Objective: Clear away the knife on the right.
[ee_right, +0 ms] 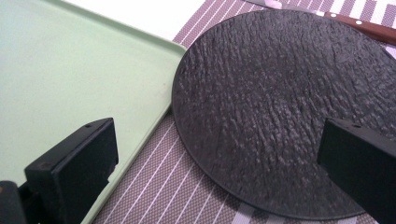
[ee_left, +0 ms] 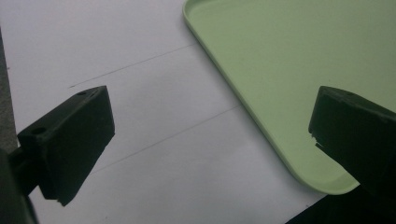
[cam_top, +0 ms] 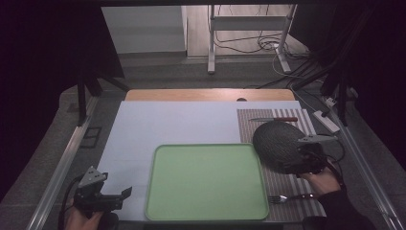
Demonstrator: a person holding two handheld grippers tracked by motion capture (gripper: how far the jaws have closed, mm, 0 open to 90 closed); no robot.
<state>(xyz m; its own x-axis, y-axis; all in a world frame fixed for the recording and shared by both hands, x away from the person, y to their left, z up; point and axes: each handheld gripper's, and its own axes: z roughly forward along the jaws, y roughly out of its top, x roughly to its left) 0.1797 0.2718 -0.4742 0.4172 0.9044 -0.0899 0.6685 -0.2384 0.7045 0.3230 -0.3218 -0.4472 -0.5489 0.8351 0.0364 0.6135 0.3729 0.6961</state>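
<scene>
My right gripper (ee_right: 217, 158) has its jaws spread wide, empty, poised over the near edge of the black textured plate (ee_right: 280, 107). The plate lies flat on the striped placemat (ee_right: 177, 186), its left rim just beside the right rim of the green tray (ee_right: 70, 70). My left gripper (ee_left: 210, 140) also has its jaws spread and holds nothing; it hovers over the white sheet (ee_left: 116, 46) at the tray's near-left corner. Farther out, a knife (cam_top: 274, 119) lies beyond the plate and a fork (cam_top: 287, 197) lies on the mat's near end. Judgement: no grasp is made yet; gripping the plate and any transfer to the tray remain.
</scene>
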